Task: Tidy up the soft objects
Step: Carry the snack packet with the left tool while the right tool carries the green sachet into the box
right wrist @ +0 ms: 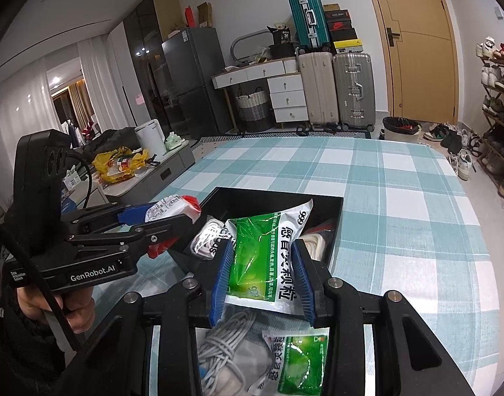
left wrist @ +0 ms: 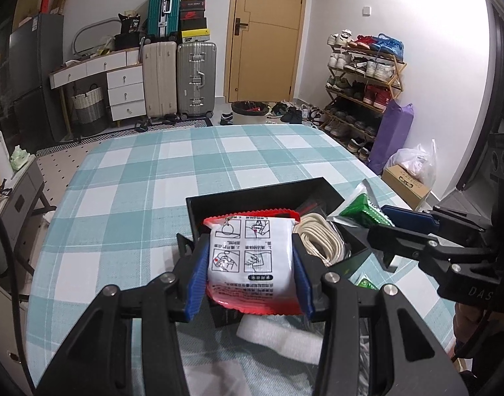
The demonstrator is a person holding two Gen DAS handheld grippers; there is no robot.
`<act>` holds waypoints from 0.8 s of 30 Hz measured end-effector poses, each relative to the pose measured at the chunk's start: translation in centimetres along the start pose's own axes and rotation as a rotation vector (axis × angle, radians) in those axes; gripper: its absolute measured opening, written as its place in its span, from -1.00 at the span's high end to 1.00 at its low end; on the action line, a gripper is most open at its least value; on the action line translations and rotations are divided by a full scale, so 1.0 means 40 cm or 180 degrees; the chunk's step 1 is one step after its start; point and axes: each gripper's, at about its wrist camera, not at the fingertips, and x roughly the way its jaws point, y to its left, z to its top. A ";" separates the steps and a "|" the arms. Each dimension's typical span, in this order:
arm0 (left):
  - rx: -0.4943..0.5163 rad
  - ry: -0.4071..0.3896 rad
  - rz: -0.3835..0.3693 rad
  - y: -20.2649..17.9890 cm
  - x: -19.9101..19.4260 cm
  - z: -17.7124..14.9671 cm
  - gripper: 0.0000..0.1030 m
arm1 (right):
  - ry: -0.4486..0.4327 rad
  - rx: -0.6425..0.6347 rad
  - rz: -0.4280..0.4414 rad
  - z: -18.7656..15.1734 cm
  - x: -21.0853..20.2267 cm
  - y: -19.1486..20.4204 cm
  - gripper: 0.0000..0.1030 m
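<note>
Two packets held over the black box

My left gripper [left wrist: 250, 272] squeezes the red-edged packet [left wrist: 250, 260]; my right gripper [right wrist: 263, 282] squeezes the green packet [right wrist: 268, 250], both above the black box [right wrist: 285, 198].

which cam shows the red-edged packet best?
Left wrist: the red-edged packet sits front-on between the left gripper pads, printed diagrams readable. Right wrist shows only its crumpled end, side-on.

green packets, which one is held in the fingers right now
The green packet clamped in the right gripper above the black box. The other green packet lies loose on the table below it.
</note>
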 end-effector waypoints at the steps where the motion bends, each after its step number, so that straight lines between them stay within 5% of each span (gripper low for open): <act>1: 0.0003 0.0003 0.0002 -0.001 0.005 0.002 0.14 | 0.0004 0.0000 -0.0008 0.001 0.004 -0.002 0.29; 24: 0.0081 0.0175 0.0113 -0.010 0.132 0.013 0.14 | 0.0169 0.0003 -0.0141 0.023 0.135 -0.048 0.29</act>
